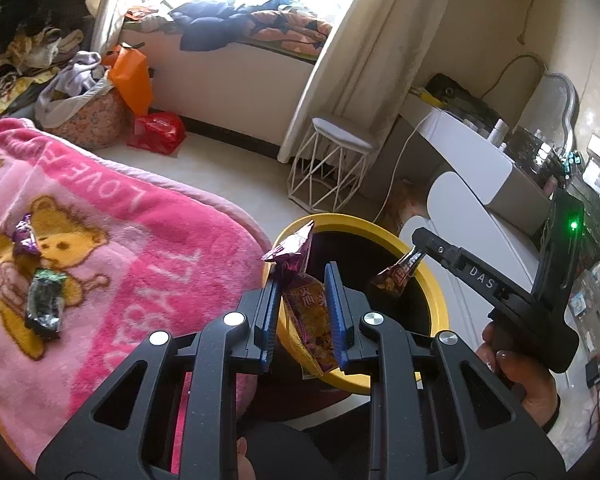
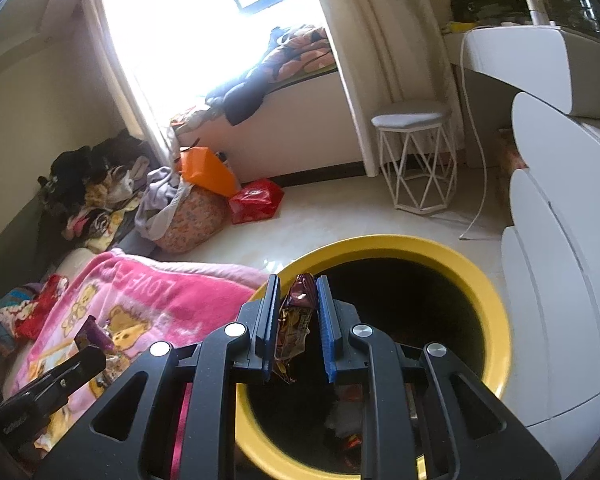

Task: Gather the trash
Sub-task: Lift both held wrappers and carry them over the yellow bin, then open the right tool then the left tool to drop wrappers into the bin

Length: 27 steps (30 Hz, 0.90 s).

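My left gripper (image 1: 303, 280) is shut on a purple and orange snack wrapper (image 1: 306, 300), held over the near rim of the yellow bin (image 1: 434, 280). My right gripper (image 2: 298, 294) is shut on a brown snack wrapper (image 2: 296, 320) over the dark mouth of the yellow bin (image 2: 496, 300); it also shows in the left wrist view (image 1: 414, 256) with its wrapper (image 1: 394, 278) hanging above the bin. A small purple wrapper (image 1: 24, 236) and a dark green wrapper (image 1: 44, 304) lie on the pink bear blanket (image 1: 140, 248). Some trash lies inside the bin (image 2: 344, 420).
A white wire stool (image 1: 332, 164) stands on the floor beyond the bin. A white dresser (image 2: 560, 280) is close on the right. A laundry basket (image 1: 84, 116), an orange bag (image 1: 132, 76) and a red bag (image 1: 158, 132) sit by the window seat.
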Available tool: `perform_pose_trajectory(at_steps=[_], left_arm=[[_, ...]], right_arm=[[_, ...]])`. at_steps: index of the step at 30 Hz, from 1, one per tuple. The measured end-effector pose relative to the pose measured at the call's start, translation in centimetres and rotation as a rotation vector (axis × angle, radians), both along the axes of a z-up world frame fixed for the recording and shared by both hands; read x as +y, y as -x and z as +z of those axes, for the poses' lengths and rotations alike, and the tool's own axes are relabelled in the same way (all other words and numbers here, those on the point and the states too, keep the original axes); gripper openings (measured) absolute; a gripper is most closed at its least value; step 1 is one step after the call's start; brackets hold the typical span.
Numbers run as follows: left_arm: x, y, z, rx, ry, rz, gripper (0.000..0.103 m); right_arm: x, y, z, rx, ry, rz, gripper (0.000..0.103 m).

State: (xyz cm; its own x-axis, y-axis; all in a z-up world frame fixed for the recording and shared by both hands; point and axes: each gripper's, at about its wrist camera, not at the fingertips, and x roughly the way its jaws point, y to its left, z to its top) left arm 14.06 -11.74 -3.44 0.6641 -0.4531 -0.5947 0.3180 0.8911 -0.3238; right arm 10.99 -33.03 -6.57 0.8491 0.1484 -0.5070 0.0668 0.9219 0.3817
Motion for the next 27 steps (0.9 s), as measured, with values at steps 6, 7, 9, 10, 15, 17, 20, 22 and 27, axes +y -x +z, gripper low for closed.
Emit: perform_pose_trajectory(at_steps=[6, 7, 9, 10, 15, 17, 20, 22, 27], left_arm=[[-1.2, -0.5, -0.7, 0.007, -0.006, -0.019, 0.017], [-1.4, -0.6, -0.7, 0.009, -0.007, -0.022, 0.017], [-1.7, -0.8, -0.9, 0.012, -0.008, -0.027, 0.017], [-2.0, -1.0, -1.1, 0.014, -0.01, -0.03, 0.017], [-3.3, -1.8, -1.7, 0.027, -0.014, -0.045, 0.017], [-3.8, -2.3, -2.0, 0.034, -0.017, -0.052, 0.017], [-4.4, -2.9, -2.5, 0.042, -0.022, -0.06, 0.017], [-4.9, -3.3, -2.8, 0.049, -0.025, -0.068, 0.017], [-5.9, -4.5, -3.5, 0.058, -0.026, -0.084, 0.017]], right_arm=[[-1.4, -0.2, -0.5, 0.005, -0.013, -0.035, 0.018], [-1.7, -0.3, -0.7, 0.006, -0.015, -0.041, 0.018], [-2.1, -0.3, -0.9, 0.009, -0.021, -0.052, 0.018], [-2.2, -0.4, -1.0, 0.009, -0.024, -0.055, 0.018], [-3.1, -0.4, -1.6, 0.018, -0.036, -0.077, 0.018], [-3.5, -0.4, -1.9, 0.023, -0.038, -0.085, 0.018], [-4.1, -0.7, -2.4, 0.035, -0.042, -0.1, 0.018], [-4.4, -0.8, -2.6, 0.042, -0.044, -0.109, 0.018], [-4.9, -1.2, -3.1, 0.057, -0.046, -0.118, 0.02]])
